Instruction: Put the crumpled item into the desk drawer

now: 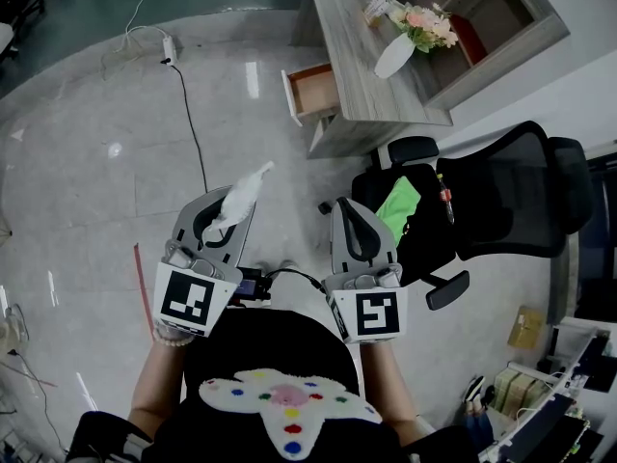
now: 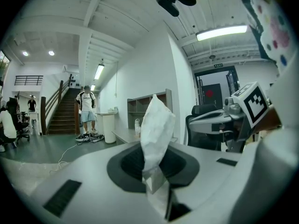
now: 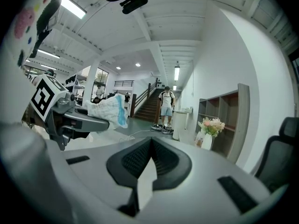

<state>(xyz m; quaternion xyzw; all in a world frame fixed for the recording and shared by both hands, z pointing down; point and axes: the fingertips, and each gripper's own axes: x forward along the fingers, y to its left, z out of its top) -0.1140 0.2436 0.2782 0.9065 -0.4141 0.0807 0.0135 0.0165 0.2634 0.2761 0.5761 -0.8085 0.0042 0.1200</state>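
Crumpled item (image 1: 243, 197): white, creased and papery, pinched at its lower end and standing up out of the left gripper; it has a blue printed patch (too blurred to read) and is well apart from the drawer.
Left gripper (image 1: 229, 222): grey moulded shell with black ribbed pads, its fingers nearly together and clamped on the crumpled item.
Right gripper (image 1: 349, 218): same grey shell, its fingers closed together with nothing between them.
Marker cubes (image 1: 193, 299): white faces with black square patterns, one on each gripper.
Drawer (image 1: 313, 91): pulled open, with a white front and a reddish wood inside.
Desk (image 1: 359, 75): grey wood-grain top.
Vase (image 1: 394, 56): smooth and white, holding pale pink flowers (image 1: 427, 23).
Chair (image 1: 506, 191): black mesh back, with a bright green thing (image 1: 398, 206) on the seat.
Floor (image 1: 106, 162): glossy grey tiles.
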